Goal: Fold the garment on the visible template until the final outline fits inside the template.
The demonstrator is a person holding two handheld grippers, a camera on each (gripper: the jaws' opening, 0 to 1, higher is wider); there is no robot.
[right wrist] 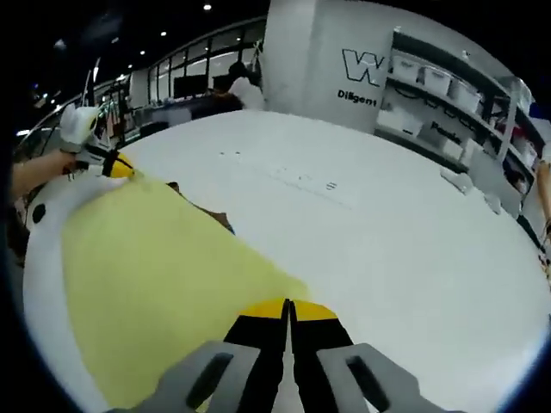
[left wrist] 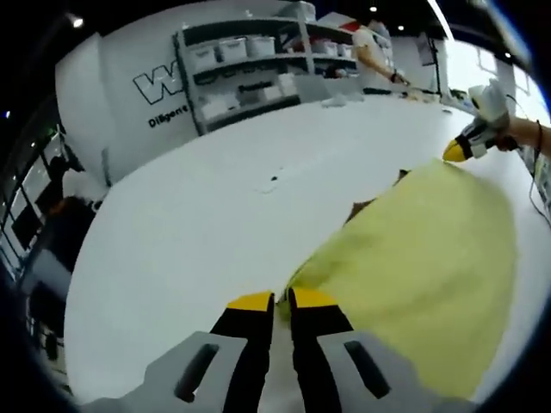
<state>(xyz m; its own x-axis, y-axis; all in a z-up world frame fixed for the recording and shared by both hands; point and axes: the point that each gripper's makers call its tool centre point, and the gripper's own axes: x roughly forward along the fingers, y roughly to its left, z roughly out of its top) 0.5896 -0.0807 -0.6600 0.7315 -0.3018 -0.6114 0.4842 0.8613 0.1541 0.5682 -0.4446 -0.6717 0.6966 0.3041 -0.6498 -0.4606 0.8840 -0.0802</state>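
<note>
Garment stretched between both grippers over white tabletop, mid-fold.

Left gripper [left wrist: 282, 301] pinched tight on near corner of yellow garment [left wrist: 422, 258]; right gripper [right wrist: 287, 306] likewise clamped on its own corner of garment [right wrist: 146, 275], jaws w/ no visible gap. Other gripper in each view at far corner: approx 2 o'clock in left gripper view [left wrist: 456, 151], 10 o'clock in right gripper view [right wrist: 120, 165]. Cloth plain pale yellow, smooth, taut, lifted as a sheet off tabletop [right wrist: 362, 232]; dark brown patch, prob. template [right wrist: 202, 211], peeking past far edge. Risks: uneven pull skewing fold so outline overhangs template; thin pinch slipping if tension rises; cloth hiding template, so alignment judged blind.
</note>
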